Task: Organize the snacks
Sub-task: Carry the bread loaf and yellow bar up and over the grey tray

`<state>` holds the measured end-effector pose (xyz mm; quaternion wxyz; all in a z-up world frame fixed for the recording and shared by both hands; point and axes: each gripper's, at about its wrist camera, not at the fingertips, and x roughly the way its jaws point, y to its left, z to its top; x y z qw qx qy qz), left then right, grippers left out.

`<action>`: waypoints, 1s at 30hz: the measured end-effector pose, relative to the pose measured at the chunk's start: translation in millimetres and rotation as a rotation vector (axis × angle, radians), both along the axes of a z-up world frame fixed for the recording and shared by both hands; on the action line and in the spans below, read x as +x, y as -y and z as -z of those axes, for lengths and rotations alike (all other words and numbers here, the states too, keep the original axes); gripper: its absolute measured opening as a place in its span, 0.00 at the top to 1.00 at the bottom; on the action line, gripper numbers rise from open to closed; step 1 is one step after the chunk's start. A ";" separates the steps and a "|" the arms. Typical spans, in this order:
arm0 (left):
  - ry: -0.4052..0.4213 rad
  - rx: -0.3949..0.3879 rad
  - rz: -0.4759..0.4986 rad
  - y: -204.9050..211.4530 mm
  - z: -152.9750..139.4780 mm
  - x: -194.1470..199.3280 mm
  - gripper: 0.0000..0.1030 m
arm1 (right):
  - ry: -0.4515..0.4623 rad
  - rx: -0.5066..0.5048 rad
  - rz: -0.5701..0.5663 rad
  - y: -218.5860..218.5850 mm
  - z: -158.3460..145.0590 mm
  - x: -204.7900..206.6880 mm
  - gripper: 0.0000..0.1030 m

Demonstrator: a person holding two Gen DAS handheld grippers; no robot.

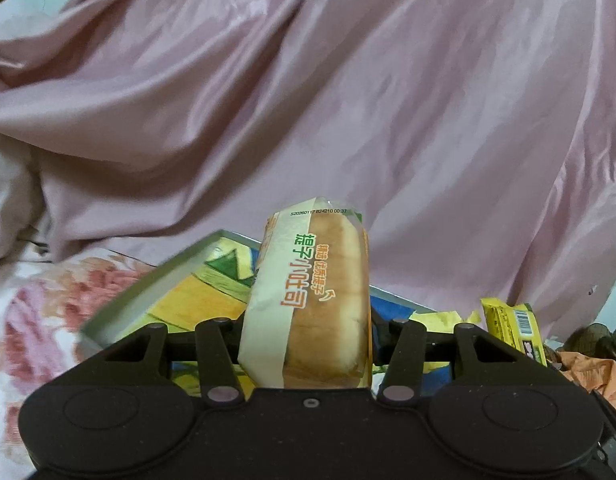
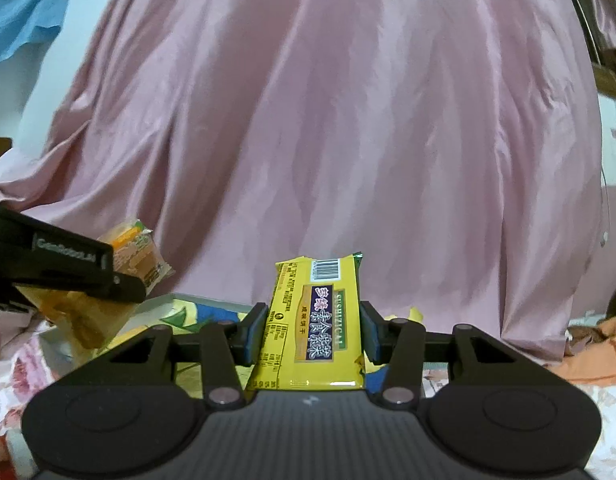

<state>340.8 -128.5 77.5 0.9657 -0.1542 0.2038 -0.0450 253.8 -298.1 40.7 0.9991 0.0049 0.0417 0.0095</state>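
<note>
Pink drapery behind a floral bed

A glossy pink cloth hung in folds across the back; a floral bedsheet lay below, blue fabric against a pale wall

Pink satin cloth behind; a yellow biscuit pack with a purple label; a white-and-orange bread bag lettered green; a floral bedsheet in reds.

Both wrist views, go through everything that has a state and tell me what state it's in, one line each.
Left tool: shut on the bread pack, held off the tray.
Bread pack: sealed, standing on end between the pads.
Right tool: shut on the yellow biscuit pack.
Yellow biscuit pack: sealed, upright, barcode end up.
Tray: lying on the floral bedding, tilted in view.
</note>
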 end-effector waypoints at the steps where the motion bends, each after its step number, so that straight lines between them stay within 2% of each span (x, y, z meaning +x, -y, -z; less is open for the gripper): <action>1: -0.004 0.001 0.004 4.5 2.7 6.2 0.50 | -0.007 0.010 0.001 3.9 1.5 4.7 0.49; 9: -0.056 0.021 0.015 25.4 29.8 31.3 0.50 | -0.082 0.065 0.004 22.9 15.8 29.7 0.49; 14: -0.087 0.014 0.005 25.2 44.9 29.1 0.50 | -0.157 0.078 -0.001 24.7 28.6 42.0 0.49; 18: -0.076 0.048 0.021 27.3 52.3 23.4 0.50 | -0.210 0.073 0.003 20.9 35.2 45.3 0.49; 30: -0.087 0.045 0.033 28.6 60.0 10.0 0.50 | -0.252 0.029 0.004 10.5 44.6 31.4 0.49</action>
